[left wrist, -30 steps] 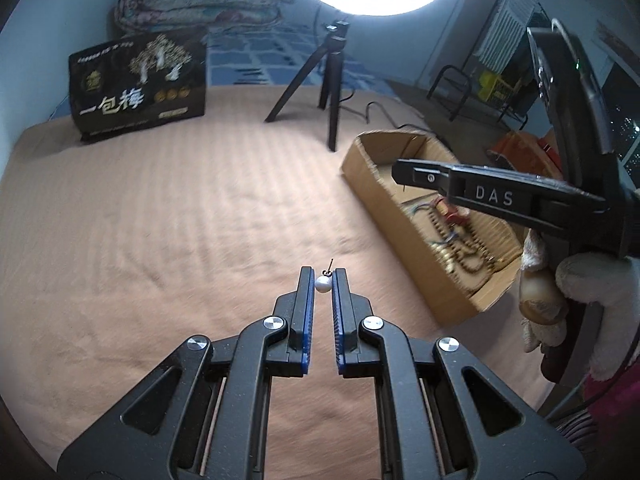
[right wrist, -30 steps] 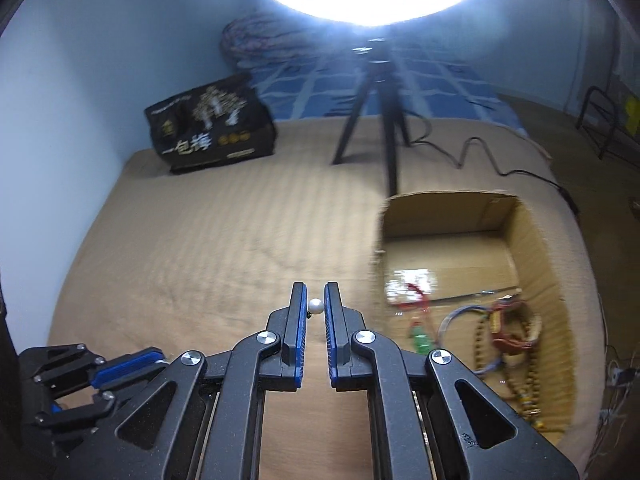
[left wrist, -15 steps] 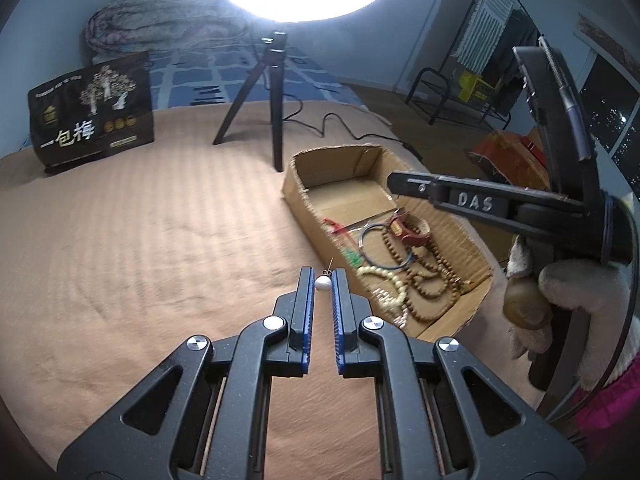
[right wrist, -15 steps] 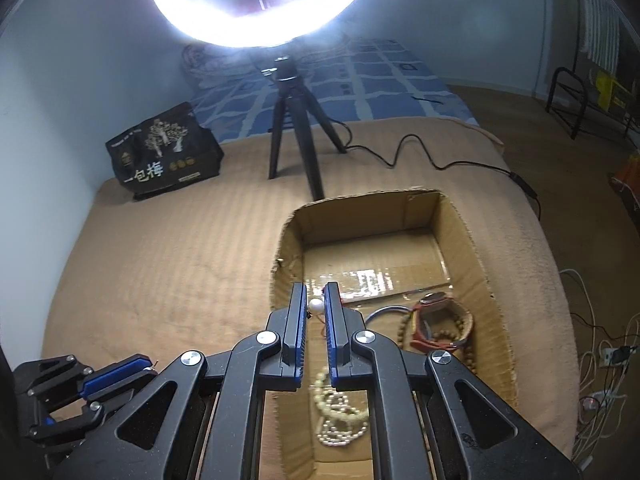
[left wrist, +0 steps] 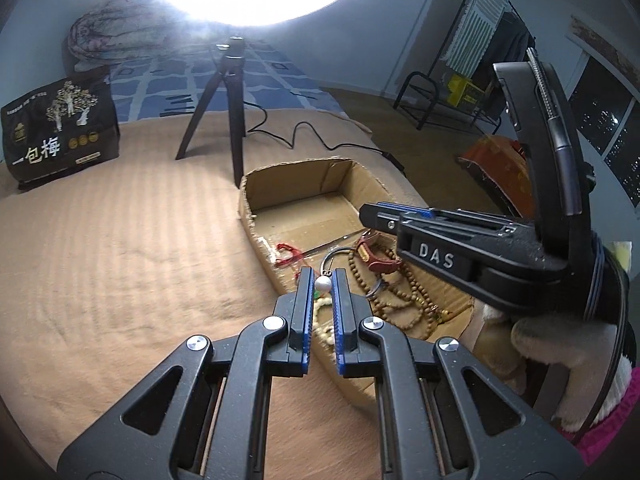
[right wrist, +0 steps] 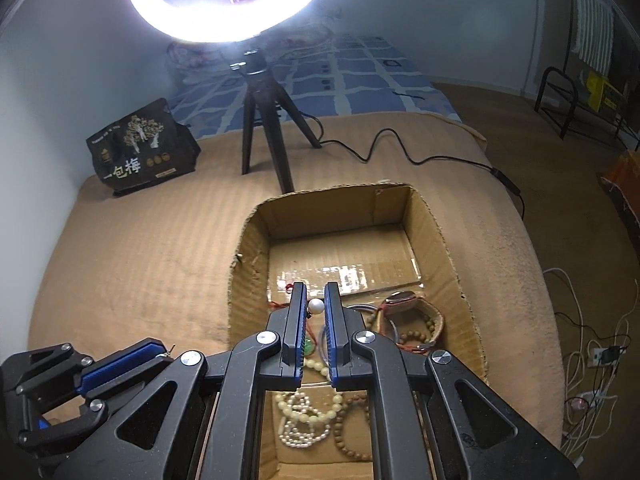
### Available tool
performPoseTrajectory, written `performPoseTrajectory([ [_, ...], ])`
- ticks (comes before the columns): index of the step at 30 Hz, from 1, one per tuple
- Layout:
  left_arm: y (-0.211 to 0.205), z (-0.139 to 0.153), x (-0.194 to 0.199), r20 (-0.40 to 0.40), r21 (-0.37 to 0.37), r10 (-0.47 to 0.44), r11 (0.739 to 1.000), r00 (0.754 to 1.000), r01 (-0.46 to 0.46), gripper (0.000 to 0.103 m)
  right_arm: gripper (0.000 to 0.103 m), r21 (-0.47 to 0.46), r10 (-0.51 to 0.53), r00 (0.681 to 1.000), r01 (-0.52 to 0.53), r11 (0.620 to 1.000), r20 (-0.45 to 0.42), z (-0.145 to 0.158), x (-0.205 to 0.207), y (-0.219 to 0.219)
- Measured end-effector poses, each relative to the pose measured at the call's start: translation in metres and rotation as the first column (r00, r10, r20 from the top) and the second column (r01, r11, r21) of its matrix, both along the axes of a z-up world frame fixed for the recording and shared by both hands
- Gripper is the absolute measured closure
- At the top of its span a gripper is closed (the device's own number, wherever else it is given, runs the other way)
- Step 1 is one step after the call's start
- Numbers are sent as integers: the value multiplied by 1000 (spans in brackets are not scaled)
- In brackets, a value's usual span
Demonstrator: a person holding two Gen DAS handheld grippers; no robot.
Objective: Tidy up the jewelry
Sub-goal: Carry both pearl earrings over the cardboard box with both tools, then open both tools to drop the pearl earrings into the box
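Since a second ago I have carried both grippers across the blanket [left wrist: 120,264] from its bare middle to the box [right wrist: 456,264], which now lies under both sets of fingers. My left gripper [left wrist: 322,280] is narrowed onto one white pearl [left wrist: 323,283], pinched between its two blue pads just over the box's near left wall. My right gripper [right wrist: 315,304] likewise pinches one white pearl [right wrist: 316,306], hanging over the box's inside, near its left wall. That makes two pearls, one per gripper, each with a small hook showing at it.

In the box I count one watch with a brown strap [right wrist: 404,304], one red cord [left wrist: 286,254], one thin blue-grey ring [right wrist: 360,309], one string of pale beads [right wrist: 312,412] and several brown wooden bead strings [left wrist: 404,300] tangled together; how many of those I cannot tell. The box's far end is bare cardboard.

On the blanket's far edge stand one tripod [right wrist: 260,120] with one ring light [right wrist: 232,20], and at its far left corner one black bag [right wrist: 140,148]. One black cable [right wrist: 400,152] trails toward the right edge. My gloved right hand [left wrist: 568,344] shows at the left view's right side.
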State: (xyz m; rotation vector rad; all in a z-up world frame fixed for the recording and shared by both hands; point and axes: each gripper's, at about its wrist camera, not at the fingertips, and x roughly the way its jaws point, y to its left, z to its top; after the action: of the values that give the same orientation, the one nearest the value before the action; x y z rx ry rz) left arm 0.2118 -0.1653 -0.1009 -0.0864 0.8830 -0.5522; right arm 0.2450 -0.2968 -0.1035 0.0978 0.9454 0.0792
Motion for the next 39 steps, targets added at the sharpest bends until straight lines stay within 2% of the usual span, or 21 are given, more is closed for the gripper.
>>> performPoseTrajectory([
  [13,-31,-6,2,5,5,-24,1000,1000,24,96,96,6,-34,999,34,999,-3,-4,3,-19],
  [23,-36,-5,3,7,3,-21,1000,1000,21,96,96,-3,-43,999,43,999,1,-5,5,-21],
  [24,-36,-5,3,8,6,-19,1000,1000,19,96,93,-6,-45,999,45,999,0,-5,5,-21],
  [26,-36,-5,2,7,10,-18,1000,1000,18,96,74,-10,-48,999,48,999,1,-5,5,-21],
  [27,-37,-5,2,7,13,-19,1000,1000,18,96,60,-7,-48,999,48,999,3,-5,5,-21],
  [28,-37,-5,2,8,18,-19,1000,1000,18,95,54,-3,-46,999,46,999,7,-4,5,-21],
  [29,-38,-5,2,8,25,-18,1000,1000,18,93,52,-3,-47,999,47,999,7,-4,5,-20],
  [30,-38,-5,2,9,28,-18,999,1000,17,77,48,-9,-49,999,49,999,6,-4,5,-20],
  [31,-38,-5,1,15,32,-13,999,1000,12,58,42,-18,-51,999,51,999,2,-4,6,-19],
  [33,-37,-3,-1,33,32,-3,1000,999,2,49,35,-29,-55,999,54,998,-1,-4,6,-18],
  [39,-35,-2,0,32,37,6,999,999,-7,48,34,-38,-62,998,61,997,-15,-6,6,-18],
])
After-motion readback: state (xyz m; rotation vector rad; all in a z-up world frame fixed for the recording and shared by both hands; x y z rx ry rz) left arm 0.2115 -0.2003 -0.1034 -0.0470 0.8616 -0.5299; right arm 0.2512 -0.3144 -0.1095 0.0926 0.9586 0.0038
